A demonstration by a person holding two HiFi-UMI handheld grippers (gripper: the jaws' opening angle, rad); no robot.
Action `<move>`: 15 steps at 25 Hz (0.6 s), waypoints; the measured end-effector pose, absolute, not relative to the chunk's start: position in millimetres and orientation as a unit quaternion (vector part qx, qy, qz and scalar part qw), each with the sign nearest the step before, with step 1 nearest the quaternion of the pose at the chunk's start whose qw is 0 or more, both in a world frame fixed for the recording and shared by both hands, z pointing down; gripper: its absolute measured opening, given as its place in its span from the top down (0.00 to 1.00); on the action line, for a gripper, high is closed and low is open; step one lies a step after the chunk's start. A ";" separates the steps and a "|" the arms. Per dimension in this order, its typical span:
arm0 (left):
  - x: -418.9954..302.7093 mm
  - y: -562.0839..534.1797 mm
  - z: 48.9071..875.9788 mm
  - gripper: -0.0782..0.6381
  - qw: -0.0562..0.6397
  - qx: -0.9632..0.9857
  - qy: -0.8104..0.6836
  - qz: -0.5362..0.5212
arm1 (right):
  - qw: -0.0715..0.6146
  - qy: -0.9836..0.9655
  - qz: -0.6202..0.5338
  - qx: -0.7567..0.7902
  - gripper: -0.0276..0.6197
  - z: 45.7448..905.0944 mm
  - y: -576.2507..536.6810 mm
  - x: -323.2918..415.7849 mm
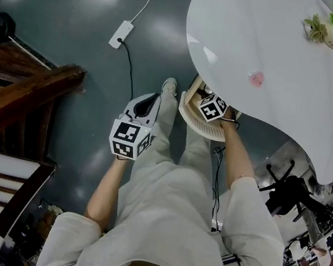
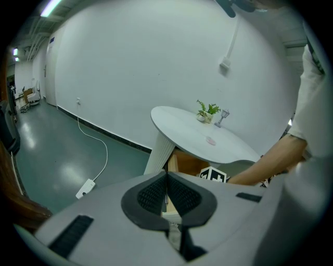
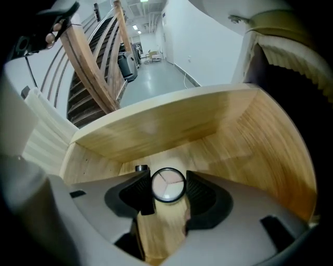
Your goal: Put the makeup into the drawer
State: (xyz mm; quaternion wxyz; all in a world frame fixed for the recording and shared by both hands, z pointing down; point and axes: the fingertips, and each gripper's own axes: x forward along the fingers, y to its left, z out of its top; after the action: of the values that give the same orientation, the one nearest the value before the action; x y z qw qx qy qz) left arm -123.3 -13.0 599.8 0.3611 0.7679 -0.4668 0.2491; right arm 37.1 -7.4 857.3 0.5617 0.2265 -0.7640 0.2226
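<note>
Your right gripper [image 3: 167, 195] pinches a makeup compact [image 3: 168, 183] in the drawer [image 3: 171, 124], maybe a cap [image 3: 141, 168] at ten o'clock; left gripper [image 2: 167, 195] closed, empty.

Past the tips of the left gripper [image 2: 166, 176] jaws I see a round white table [image 2: 182, 124] on a ribbed pedestal [image 2: 158, 153], just above and beyond them. Near its far edge stand a small potted plant [image 2: 208, 110] and, just right of it, a clear stemmed glass [image 2: 222, 117]. Left of those jaws, a white power strip [image 2: 85, 188] lies on the dark green floor [image 2: 47, 156], its white cable [image 2: 101, 150] running off toward the white wall [image 2: 145, 62] behind. Up and left of the right gripper [image 3: 167, 184] jaws I make out a wooden stair rail [image 3: 88, 62] climbing away, with a bright corridor [image 3: 151, 57] beyond it.
</note>
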 end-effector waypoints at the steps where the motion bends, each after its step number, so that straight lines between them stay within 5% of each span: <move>1: -123.2 -13.0 599.7 0.87 0.361 0.768 -0.467 0.249 | 0.560 -0.764 0.226 0.229 0.63 857.3 -8.1 37.0; 15: -121.7 -16.2 594.9 0.87 0.355 0.773 -0.467 0.239 | 0.552 -0.782 0.199 0.212 0.66 826.3 5.2 27.5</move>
State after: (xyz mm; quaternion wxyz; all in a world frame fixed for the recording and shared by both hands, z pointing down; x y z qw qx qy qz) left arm -121.7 -16.2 594.9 0.3553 0.7732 -0.4675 0.2395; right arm 27.5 5.2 826.3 0.5515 0.2115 -0.7819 0.1995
